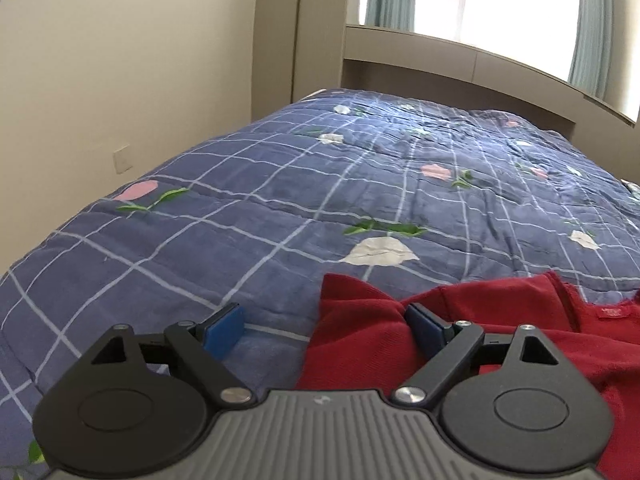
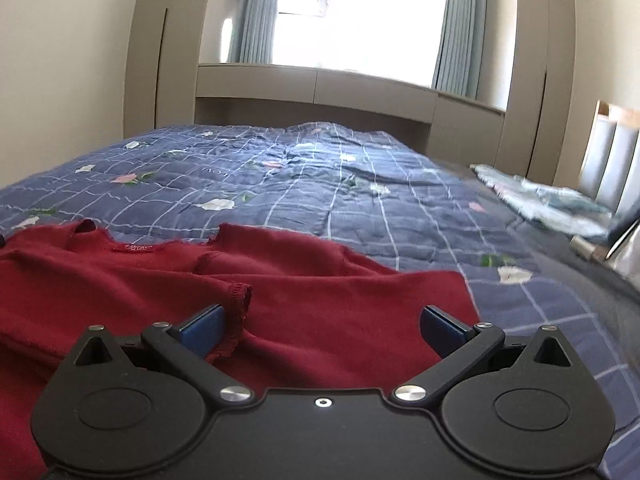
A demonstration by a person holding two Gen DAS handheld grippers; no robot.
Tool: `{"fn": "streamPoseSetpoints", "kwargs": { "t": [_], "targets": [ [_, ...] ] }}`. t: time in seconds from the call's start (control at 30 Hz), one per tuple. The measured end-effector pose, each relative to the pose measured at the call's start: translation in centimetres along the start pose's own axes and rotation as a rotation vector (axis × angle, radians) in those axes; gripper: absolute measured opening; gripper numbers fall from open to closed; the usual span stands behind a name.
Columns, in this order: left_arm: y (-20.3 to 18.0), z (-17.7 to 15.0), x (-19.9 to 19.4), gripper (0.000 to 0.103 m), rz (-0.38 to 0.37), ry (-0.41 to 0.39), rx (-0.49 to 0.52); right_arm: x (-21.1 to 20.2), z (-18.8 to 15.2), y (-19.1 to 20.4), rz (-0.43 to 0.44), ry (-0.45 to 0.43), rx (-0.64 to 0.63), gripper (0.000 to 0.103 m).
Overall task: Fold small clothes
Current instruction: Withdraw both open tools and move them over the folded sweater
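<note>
Though red knit sweater (image 2: pixel 168 280) lies spread on blue checked quilt (image 1: pixel 248 208), one sleeve (image 2: pixel 236 304) already laid across body; other folds apparently left. Left gripper (image 1: pixel 324 324) wide open at sweater's edge, holding nothing. Right gripper (image 2: pixel 320 326) wide open over hem area, empty.

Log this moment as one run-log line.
stage: pre-grasp | left gripper: open at edge of red knit sweater | right gripper: open above it | surface: blue checked floral quilt

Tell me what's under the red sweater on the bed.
The red sweater lies on a blue checked quilt with flower prints, which shows all around it. Whether anything else sits beneath the sweater cannot be seen; the fabric covers it.
</note>
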State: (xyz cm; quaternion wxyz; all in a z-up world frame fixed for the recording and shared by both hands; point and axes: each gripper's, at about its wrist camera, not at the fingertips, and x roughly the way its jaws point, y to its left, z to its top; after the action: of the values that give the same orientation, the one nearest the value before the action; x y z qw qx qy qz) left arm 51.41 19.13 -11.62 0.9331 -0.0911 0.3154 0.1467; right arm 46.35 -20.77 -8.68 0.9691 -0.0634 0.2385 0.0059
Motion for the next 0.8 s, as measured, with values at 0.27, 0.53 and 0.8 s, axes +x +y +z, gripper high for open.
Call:
{"fn": "streamPoseSetpoints", "kwargs": {
  "t": [0.27,0.53,0.8],
  "targets": [
    [1.3,0.2,-0.2,0.094,-0.035,-0.016,-0.058,-1.1,-0.5,1.3,-0.016,-0.066,-0.073,0.102],
    [2.5,-1.6,-5.3,0.099,-0.079,-0.011,-0.051,-2.1,-0.9,3.1,0.042,-0.077,-0.185,0.103],
    [4.1,-3.7,-6.1,0.089,-0.056,0.037,-0.046,-1.3,-1.1,3.8,0.033,-0.044,-0.212,0.103]
  ]
}}
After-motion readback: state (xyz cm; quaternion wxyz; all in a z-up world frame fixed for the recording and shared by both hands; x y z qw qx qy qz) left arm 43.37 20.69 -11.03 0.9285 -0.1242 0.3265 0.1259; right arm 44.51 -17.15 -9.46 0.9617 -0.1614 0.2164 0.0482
